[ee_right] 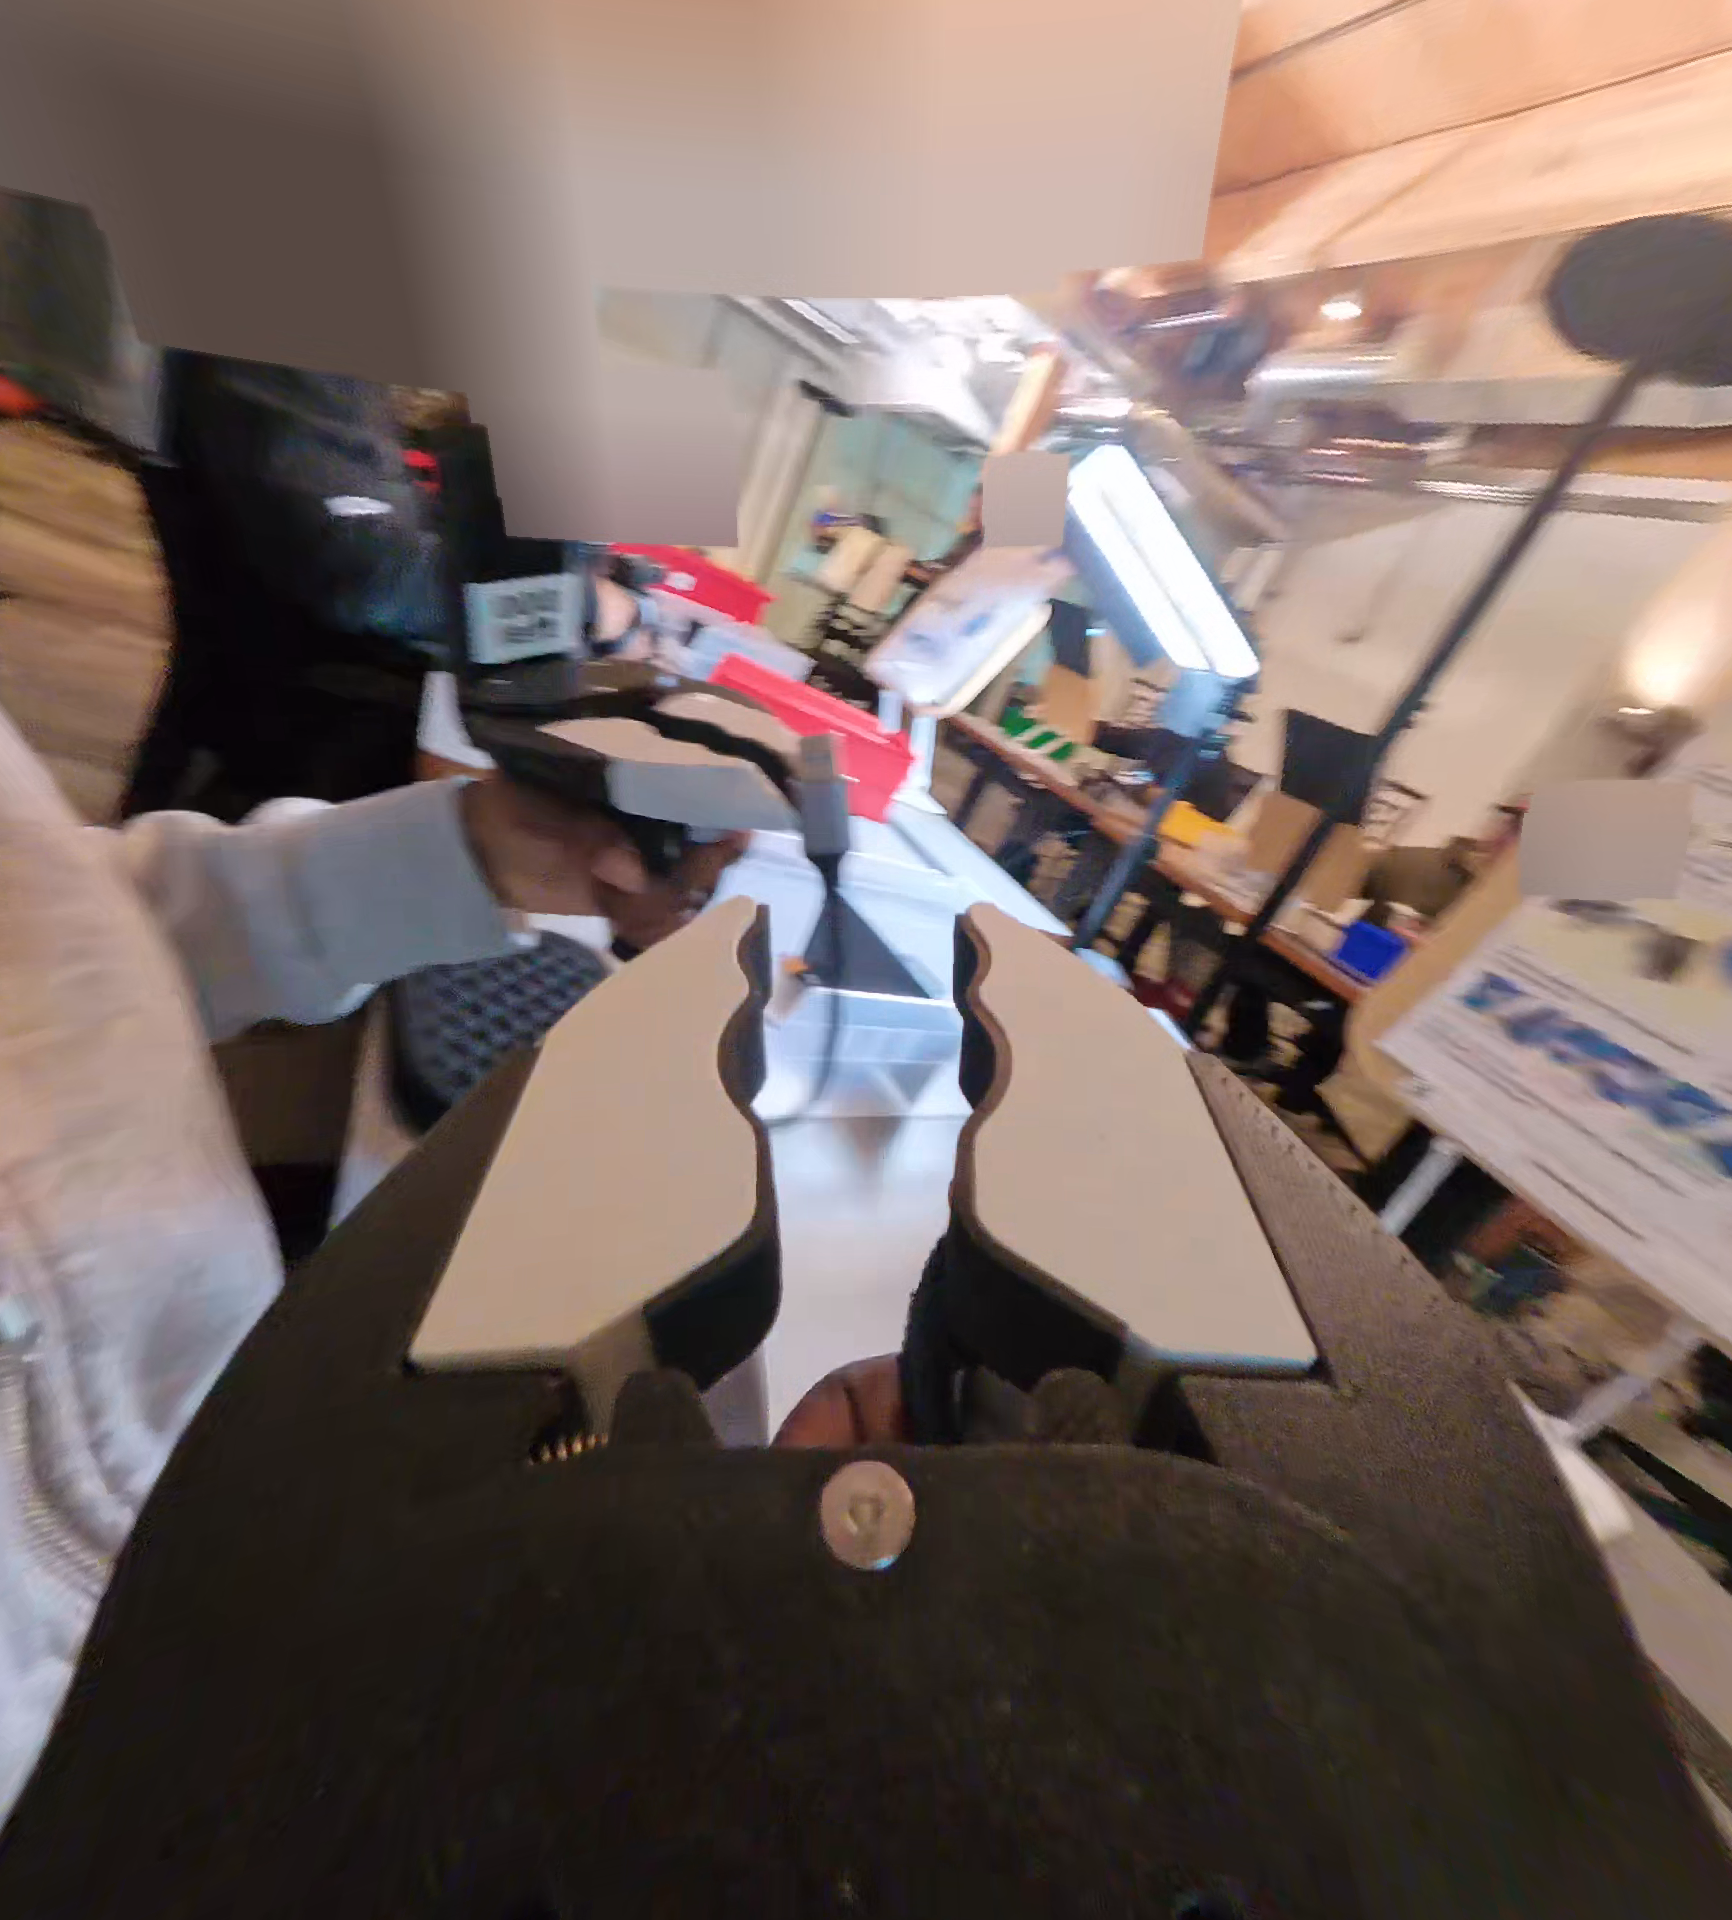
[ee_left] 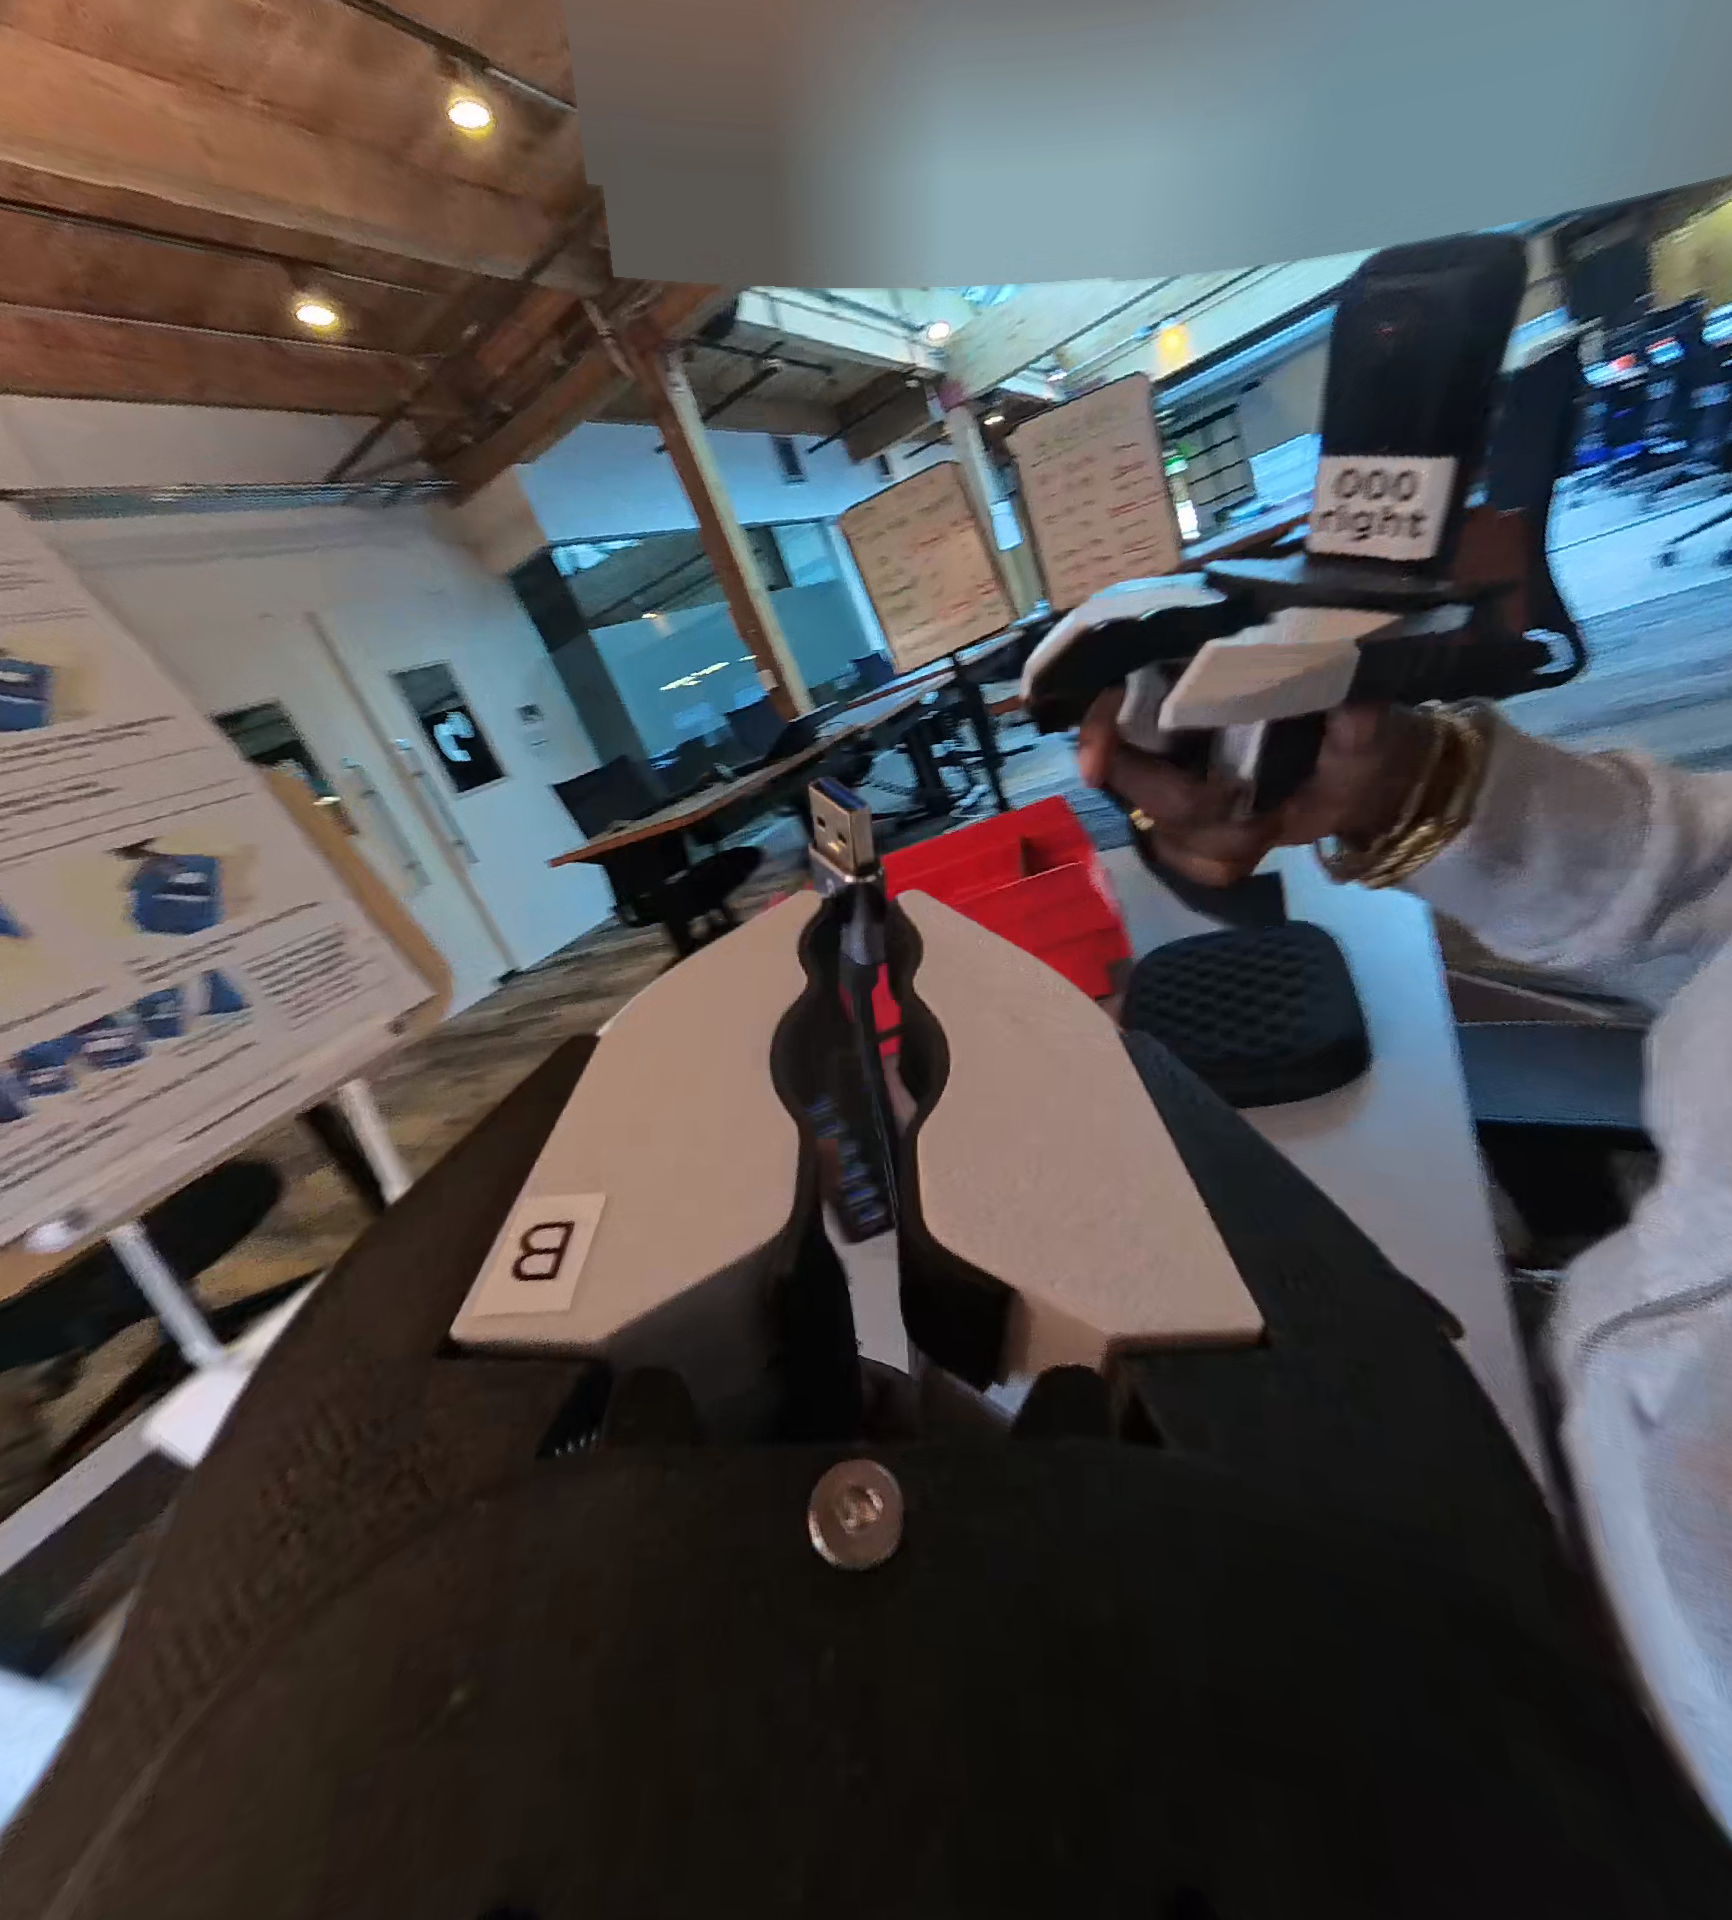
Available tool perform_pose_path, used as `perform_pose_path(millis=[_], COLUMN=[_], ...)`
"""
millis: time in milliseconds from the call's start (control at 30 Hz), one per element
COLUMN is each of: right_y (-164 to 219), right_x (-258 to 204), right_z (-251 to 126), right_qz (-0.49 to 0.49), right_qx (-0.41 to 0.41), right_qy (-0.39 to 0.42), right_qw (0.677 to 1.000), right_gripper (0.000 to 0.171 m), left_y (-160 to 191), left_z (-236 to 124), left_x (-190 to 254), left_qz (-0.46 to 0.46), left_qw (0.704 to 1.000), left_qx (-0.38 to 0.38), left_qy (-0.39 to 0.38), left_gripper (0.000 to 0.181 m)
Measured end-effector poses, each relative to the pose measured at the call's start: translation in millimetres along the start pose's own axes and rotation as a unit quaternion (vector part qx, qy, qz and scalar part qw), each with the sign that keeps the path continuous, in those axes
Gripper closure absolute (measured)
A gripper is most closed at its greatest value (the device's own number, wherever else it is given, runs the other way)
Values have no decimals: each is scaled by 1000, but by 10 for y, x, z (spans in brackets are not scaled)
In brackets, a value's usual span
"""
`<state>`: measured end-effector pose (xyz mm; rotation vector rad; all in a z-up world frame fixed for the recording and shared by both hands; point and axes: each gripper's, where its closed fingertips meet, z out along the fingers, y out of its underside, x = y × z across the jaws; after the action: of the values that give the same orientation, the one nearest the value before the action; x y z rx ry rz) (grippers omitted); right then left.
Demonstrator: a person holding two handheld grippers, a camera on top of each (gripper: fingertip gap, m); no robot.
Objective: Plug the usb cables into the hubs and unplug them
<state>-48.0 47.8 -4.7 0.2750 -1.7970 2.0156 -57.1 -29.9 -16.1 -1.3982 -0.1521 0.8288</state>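
Observation:
My left gripper (ee_left: 849, 906) is shut on a dark USB cable, and the silver plug (ee_left: 839, 831) sticks out past the fingertips, pointing away from me. In the right wrist view the left gripper (ee_right: 789, 774) is held up at the left with the plug (ee_right: 820, 805) upright, and the black cable (ee_right: 829, 997) hangs down to the white table (ee_right: 862, 1195). My right gripper (ee_right: 862, 920) is open with nothing between the fingertips, facing the plug from a short distance. It also shows in the left wrist view (ee_left: 1059, 665), raised at the upper right. I cannot make out a hub.
A pale box-like tray (ee_right: 872, 1023) lies on the table under the hanging cable. Red bins (ee_left: 1007, 894) stand beyond it. A black mesh pad (ee_left: 1246, 1013) lies on the table's right part. A printed sign on a stand (ee_left: 114, 883) is at the left, and a desk lamp (ee_right: 1163, 582) stands behind.

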Motion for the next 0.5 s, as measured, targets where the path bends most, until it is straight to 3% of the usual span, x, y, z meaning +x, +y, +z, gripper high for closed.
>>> perform_pose_path(millis=[167,333,500], right_y=[185,200,397], right_x=[-332,-407,-361], right_z=[212,228,226], right_qz=[6,8,107], right_qx=[-51,-36,-23], right_qy=[-32,-12,-44], right_qw=[998,999,993], right_gripper=[136,135,138], left_y=[3,81,250], left_z=[186,228,234], left_x=[403,685,672], left_qz=[-46,-59,-94], left_qw=[995,986,974], left_qx=[-1,0,-6], left_qy=[87,154,205], left_gripper=[173,173,173])
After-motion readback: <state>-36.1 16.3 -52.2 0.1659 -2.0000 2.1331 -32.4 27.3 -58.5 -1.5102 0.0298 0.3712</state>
